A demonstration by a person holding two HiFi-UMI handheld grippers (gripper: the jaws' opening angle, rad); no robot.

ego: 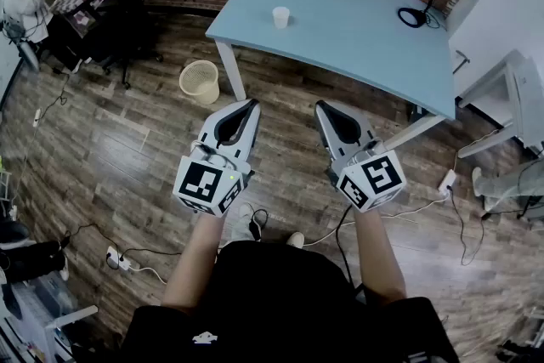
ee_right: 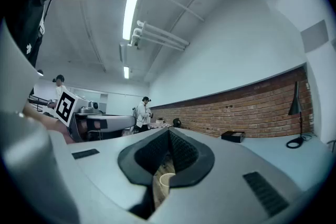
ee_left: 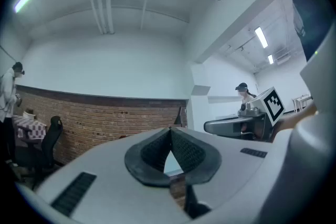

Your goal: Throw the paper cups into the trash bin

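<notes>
Head view is showing the paper cup (ego: pixel 280 16) sitting upright on the light-blue worktop (ego: pixel 357 38), toward the worktop's left end, so it's not picked up yet. The trash bin (ego: pixel 201 82), a pale mesh one, is standing on the wood floor just off the worktop's left corner leg. Both tools are hanging level over the floor, short of the worktop's near edge and well apart from the cup. The left tool (ego: pixel 252 104) is pinched together at the tips with nothing in it. The right tool (ego: pixel 321 107) is looking the same, pads fully closed and empty. In the right gripper view a pale round rim (ee_right: pixel 167 182) is peeking through the gap under the pads. That's something far off on the floor, probably the bin, not a thing being held.

So I'm reading this as the approach step, basically the very start. Next move, I'm guessing, is calling for stepping up to the worktop, spreading one tool wide enough for the cup, and coming in level at its side. Thin paper is likely crushing easily, so a gentle squeeze is looking wise.
</notes>
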